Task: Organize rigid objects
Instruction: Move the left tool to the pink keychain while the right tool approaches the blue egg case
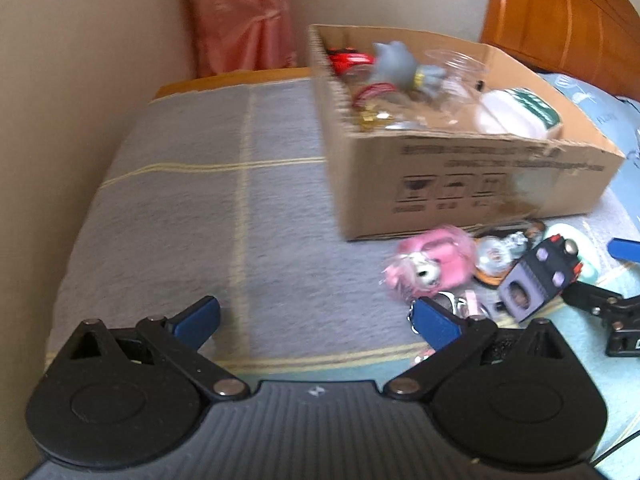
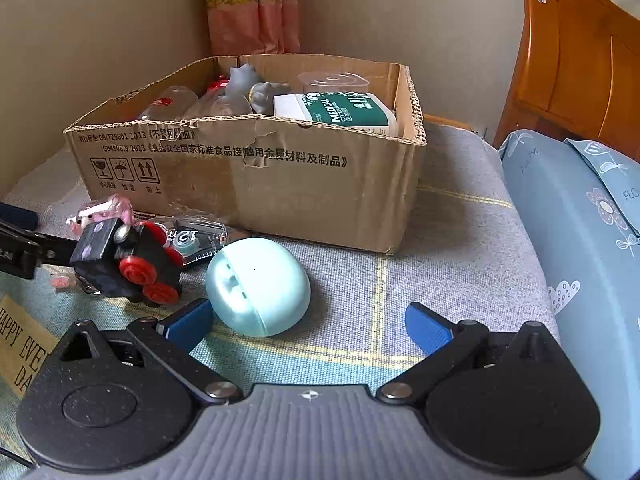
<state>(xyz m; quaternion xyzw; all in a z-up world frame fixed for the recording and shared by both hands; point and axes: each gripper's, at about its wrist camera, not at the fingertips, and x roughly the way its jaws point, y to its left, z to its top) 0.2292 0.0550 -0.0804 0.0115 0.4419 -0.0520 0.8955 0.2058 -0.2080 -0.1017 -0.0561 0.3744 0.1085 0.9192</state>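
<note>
A cardboard box (image 1: 460, 176) (image 2: 280, 184) stands on the bed and holds a grey toy figure (image 1: 394, 62), clear bottles and a green-and-white pack (image 2: 340, 110). In front of it lie a pink packaged toy (image 1: 428, 268), a black cube (image 1: 540, 276) (image 2: 120, 260) with red and purple buttons, a clear tape dispenser (image 2: 196, 240) and a pale blue egg-shaped case (image 2: 258, 286). My left gripper (image 1: 316, 320) is open and empty over the blanket, left of the toys. My right gripper (image 2: 308, 322) is open, with the egg case beside its left finger (image 2: 188, 322).
A grey checked blanket (image 1: 200, 220) covers the bed. A blue pillow (image 2: 580, 240) lies at the right under a wooden headboard (image 2: 580, 60). A wall and pink curtain (image 1: 244, 16) stand behind the box.
</note>
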